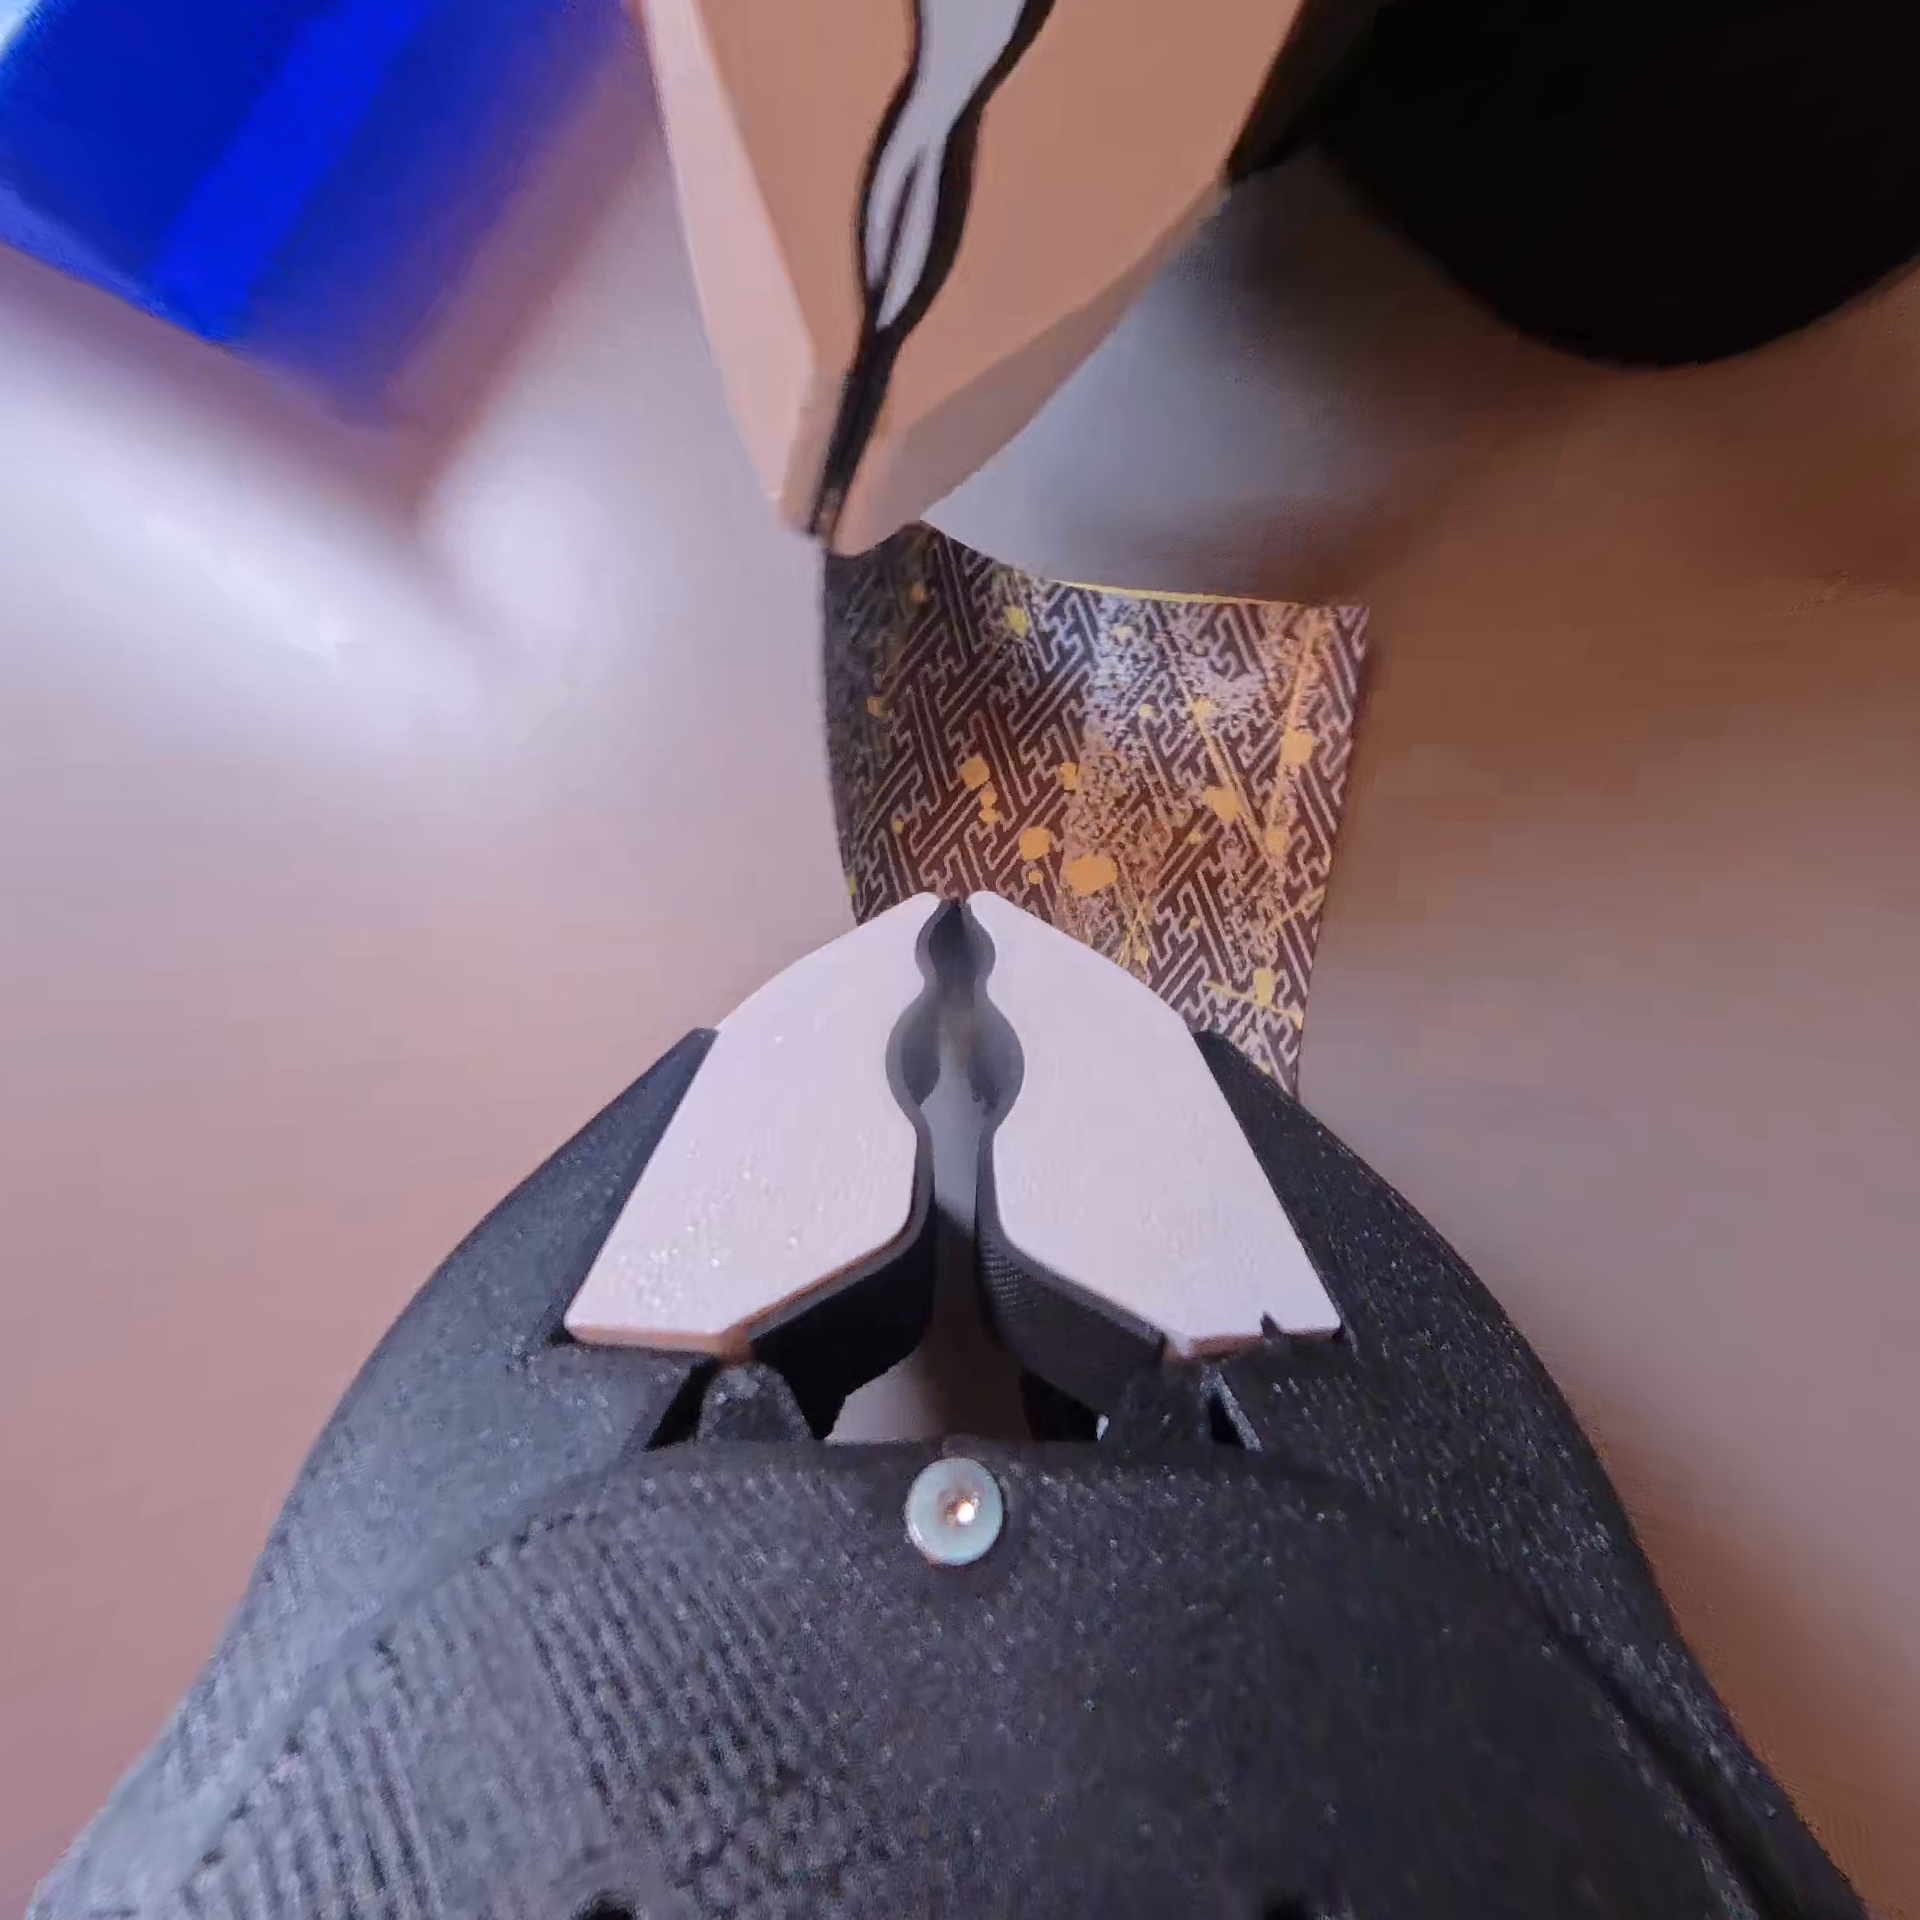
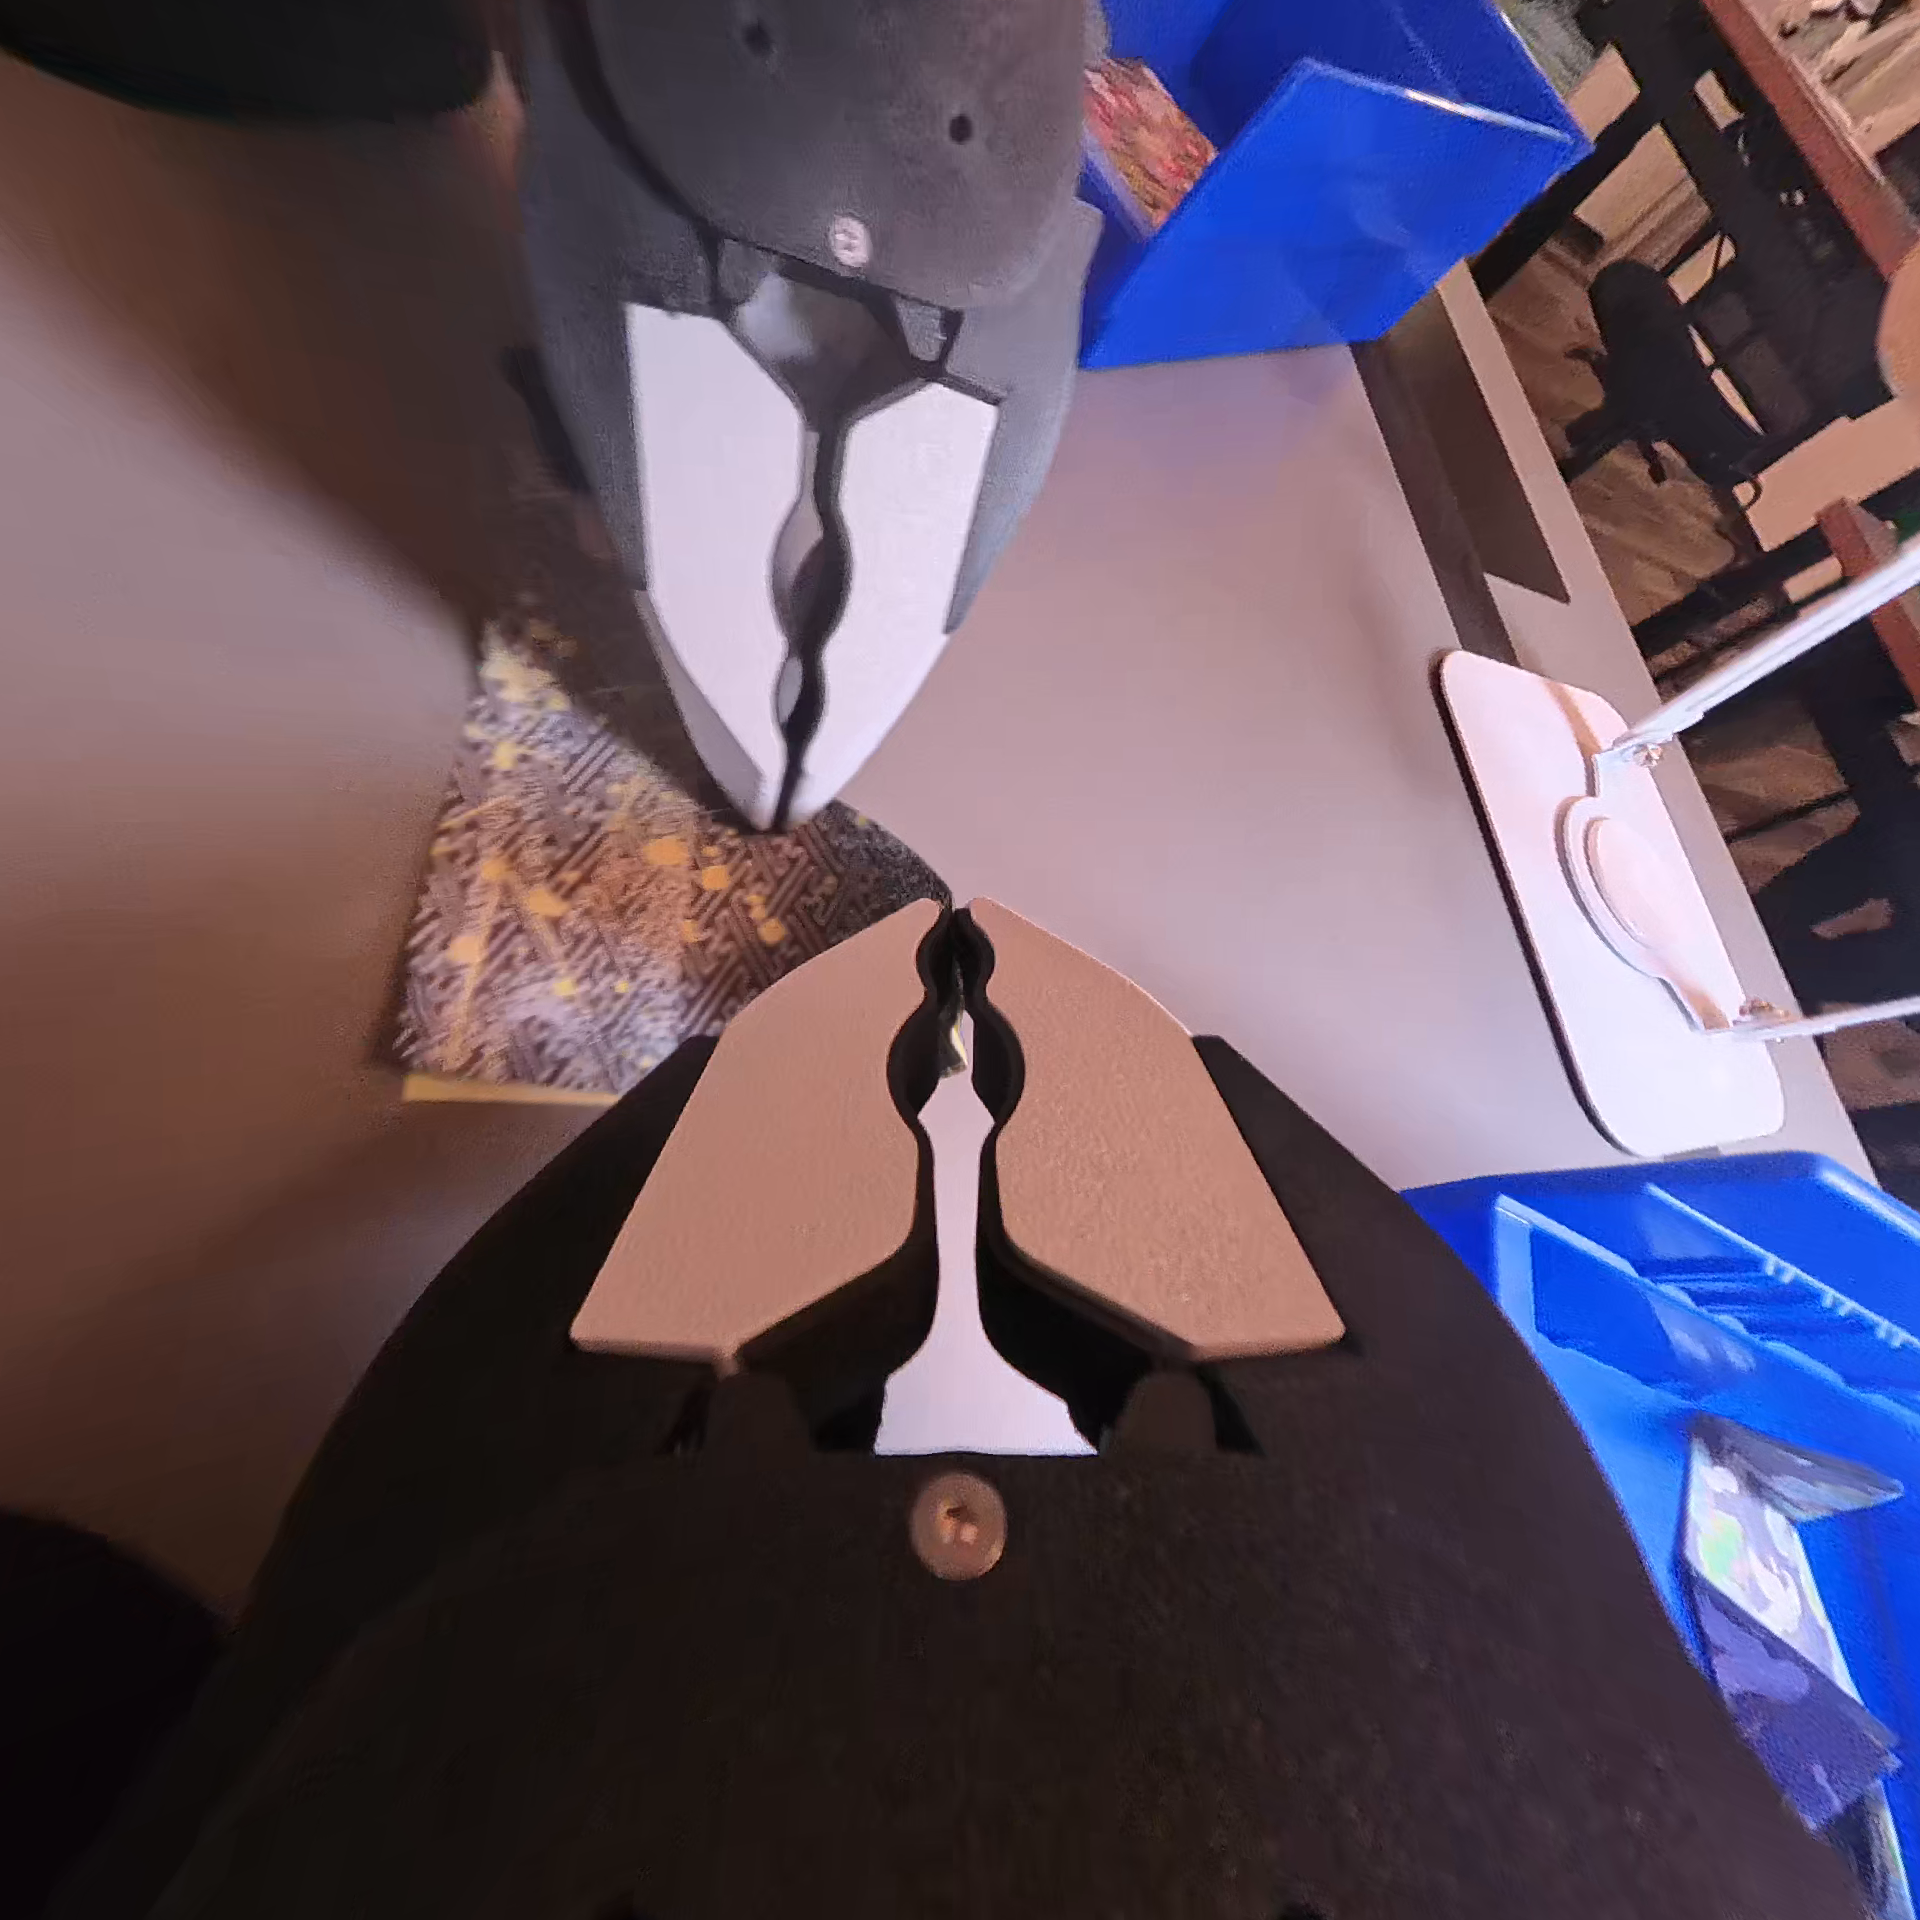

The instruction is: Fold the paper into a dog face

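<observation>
Paper, dark maze print with gold splatter, lies flat on the table; a yellow underside strip shows along one edge. Looks already folded at least once, shape hard to call through the wide-angle warp.

Left gripper: jaws pressed together, tips down at the paper's near edge. In its own view the paper runs from the tips toward 1 o'clock. Whether an edge is nipped between the tips or they only press on top, I can't tell.

Right gripper: jaws also pressed together, and a dark sliver with a yellow glint sits in the slot just behind the tips, so probably pinching a corner of the paper. From it the sheet spreads toward 9–10 o'clock.

The two grippers face each other, tips near but apart, on opposite ends of one side of the sheet. In the right view the left gripper's tips touch down at 11 o'clock.

Judgement: next move turns on that line between the tips. It reads as the crease axis, left anchoring, right the nearer one to carry its corner over.

Blue bins sit at 1 and 4 o'clock, well apart.
</observation>
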Available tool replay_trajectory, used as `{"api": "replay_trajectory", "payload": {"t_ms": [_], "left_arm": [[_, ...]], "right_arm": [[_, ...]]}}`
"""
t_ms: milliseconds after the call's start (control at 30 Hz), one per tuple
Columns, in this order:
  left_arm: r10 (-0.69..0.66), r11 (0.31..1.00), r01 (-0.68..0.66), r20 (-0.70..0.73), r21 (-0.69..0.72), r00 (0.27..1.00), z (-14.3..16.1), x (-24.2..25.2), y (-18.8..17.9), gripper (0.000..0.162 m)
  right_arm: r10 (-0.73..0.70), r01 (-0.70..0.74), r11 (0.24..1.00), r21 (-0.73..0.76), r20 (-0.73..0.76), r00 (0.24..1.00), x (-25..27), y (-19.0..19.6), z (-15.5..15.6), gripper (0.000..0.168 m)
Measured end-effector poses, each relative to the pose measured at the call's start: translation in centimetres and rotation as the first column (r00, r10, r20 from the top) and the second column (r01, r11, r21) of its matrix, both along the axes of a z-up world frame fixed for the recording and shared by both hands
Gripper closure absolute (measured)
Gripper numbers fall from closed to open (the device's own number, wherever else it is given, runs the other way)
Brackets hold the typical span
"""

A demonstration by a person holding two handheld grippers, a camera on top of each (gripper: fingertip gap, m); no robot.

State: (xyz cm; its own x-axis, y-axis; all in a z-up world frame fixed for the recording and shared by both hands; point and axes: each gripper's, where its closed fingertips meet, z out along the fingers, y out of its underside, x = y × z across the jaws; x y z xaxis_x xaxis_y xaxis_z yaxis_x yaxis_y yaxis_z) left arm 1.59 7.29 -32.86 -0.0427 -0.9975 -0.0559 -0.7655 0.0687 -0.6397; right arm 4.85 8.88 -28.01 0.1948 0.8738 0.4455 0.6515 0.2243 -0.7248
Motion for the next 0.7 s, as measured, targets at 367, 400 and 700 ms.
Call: {"api": "replay_trajectory", "payload": {"t_ms": [367,400,700], "left_arm": [[0.001,1.0,-0.001,-0.001,0.002,1.0,0.0,0.2,0.7,0.162],[0.007,1.0,-0.007,0.0,0.005,1.0,0.0,0.2,0.7,0.162],[0.012,1.0,-0.012,0.007,0.0,1.0,0.0,0.2,0.7,0.162]], "right_arm": [[0.212,-0.207,0.977,-0.049,0.182,0.96,0.2,-4.2,-3.2,0.168],[0.209,-0.202,0.978,-0.053,0.182,0.961,0.0,-4.2,-3.3,0.168],[0.139,-0.115,0.982,-0.147,0.168,0.976,0.3,-3.4,-4.6,0.168]]}}
